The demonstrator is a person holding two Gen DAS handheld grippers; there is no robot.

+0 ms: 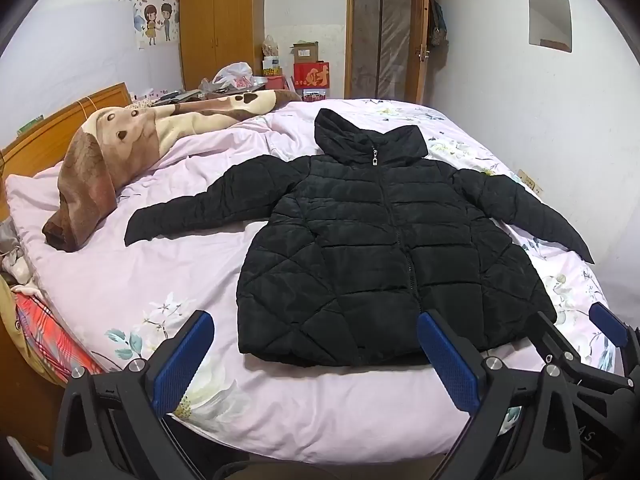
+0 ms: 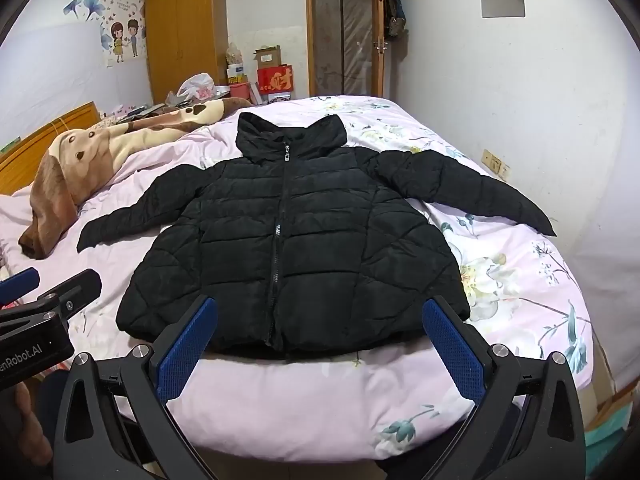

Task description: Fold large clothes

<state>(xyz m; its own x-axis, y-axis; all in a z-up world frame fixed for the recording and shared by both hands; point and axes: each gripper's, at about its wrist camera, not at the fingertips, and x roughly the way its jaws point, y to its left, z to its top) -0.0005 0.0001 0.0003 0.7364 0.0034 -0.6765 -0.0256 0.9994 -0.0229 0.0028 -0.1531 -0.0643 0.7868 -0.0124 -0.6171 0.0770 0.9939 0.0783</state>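
Note:
A black quilted hooded jacket (image 1: 380,248) (image 2: 296,248) lies flat and zipped on the pink floral bedspread (image 1: 160,280) (image 2: 500,248), hood far, hem near, both sleeves spread outward. My left gripper (image 1: 316,356) hovers open above the near edge of the bed, in front of the hem's left half, nothing between its blue pads (image 1: 182,360). My right gripper (image 2: 320,344) is open too, just before the hem's middle, holding nothing. In the left wrist view the right gripper (image 1: 600,340) shows at the lower right; in the right wrist view the left gripper (image 2: 48,292) shows at the left edge.
A brown and cream dog-print blanket (image 1: 104,168) lies bunched at the far left of the bed beside the wooden headboard (image 1: 60,128). A wardrobe (image 1: 220,24), boxes (image 1: 310,68) and a door (image 1: 384,36) stand behind the bed. A wall (image 1: 540,120) runs along the right side.

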